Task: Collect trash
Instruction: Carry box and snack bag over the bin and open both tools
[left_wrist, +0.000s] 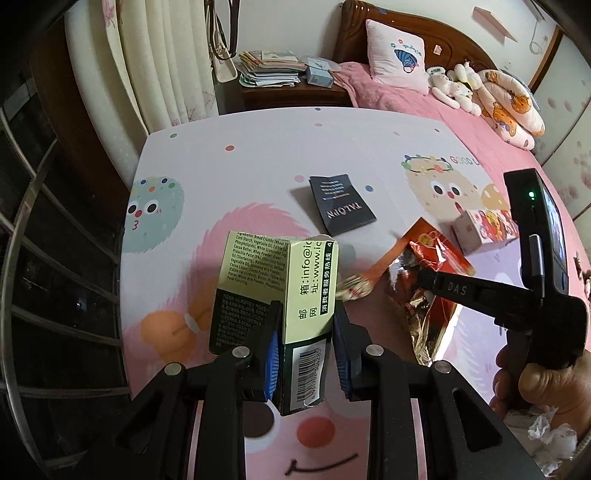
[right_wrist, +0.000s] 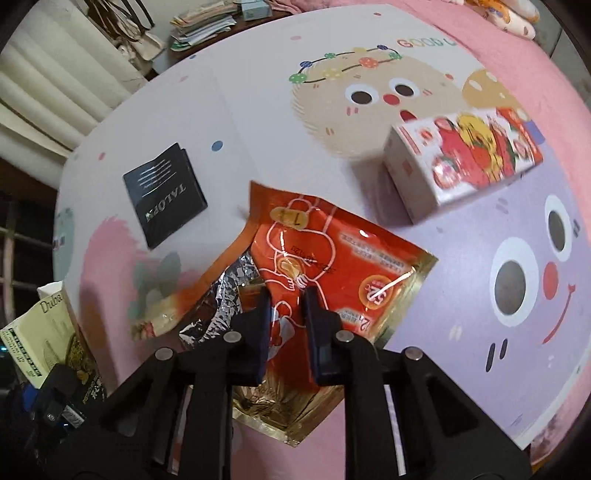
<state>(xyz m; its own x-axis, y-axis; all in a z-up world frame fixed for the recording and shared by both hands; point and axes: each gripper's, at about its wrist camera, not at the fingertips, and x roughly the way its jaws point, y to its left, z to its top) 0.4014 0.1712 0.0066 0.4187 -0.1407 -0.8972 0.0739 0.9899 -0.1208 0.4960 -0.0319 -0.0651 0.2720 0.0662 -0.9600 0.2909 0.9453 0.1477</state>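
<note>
My left gripper (left_wrist: 304, 314) is shut on a green and black carton (left_wrist: 291, 295) and holds it above the cartoon-print table (left_wrist: 258, 158). The carton also shows at the lower left of the right wrist view (right_wrist: 40, 332). My right gripper (right_wrist: 287, 295) is shut on a red and gold foil snack bag (right_wrist: 343, 266), lifted off the table; it also shows in the left wrist view (left_wrist: 432, 280). A black TALON box (left_wrist: 341, 205) (right_wrist: 164, 194) and a white box with red cartoon print (left_wrist: 485, 229) (right_wrist: 461, 158) lie on the table.
Crumpled white tissue (left_wrist: 554, 439) lies at the lower right. A bed with pink cover (left_wrist: 424, 103), pillows and plush toys is behind the table. A nightstand with stacked papers (left_wrist: 269, 68) stands at the back. A metal rail (left_wrist: 37, 229) runs along the left.
</note>
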